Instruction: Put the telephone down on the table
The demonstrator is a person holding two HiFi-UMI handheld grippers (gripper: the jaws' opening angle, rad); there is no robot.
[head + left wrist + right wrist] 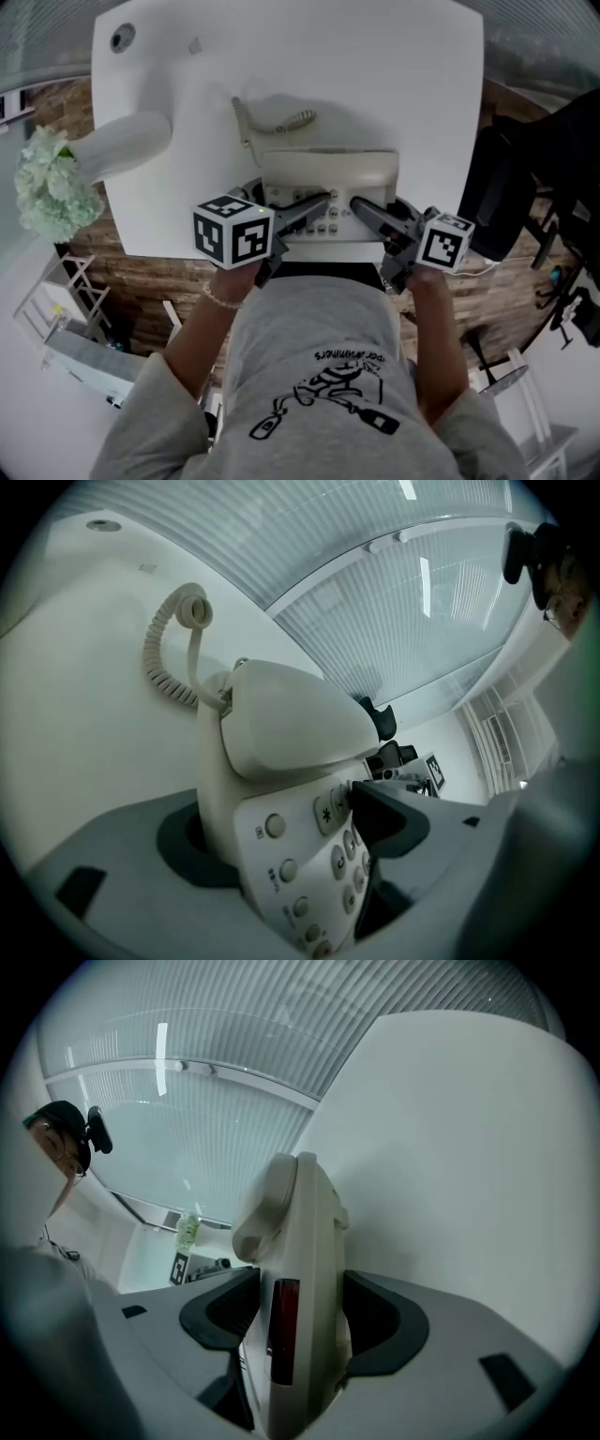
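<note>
A beige telephone point(328, 173) rests on the white table point(412, 84) near its front edge. The handset point(291, 714) lies on the cradle, and the coiled cord point(169, 639) trails onto the table behind. My left gripper point(289, 195) straddles the phone's left side, one pad by the keypad point(337, 855) and the other under the base. Its jaws point(281, 832) stand wide and loose about the phone. My right gripper point(380, 204) clasps the right side. In the right gripper view the phone point(295, 1279) stands edge-on with both pads against it point(298, 1312).
A white vase point(127, 145) with pale flowers point(52, 187) lies over the table's left edge. A round cable hole point(122, 37) sits at the far left corner. A black chair point(525, 187) stands right of the table.
</note>
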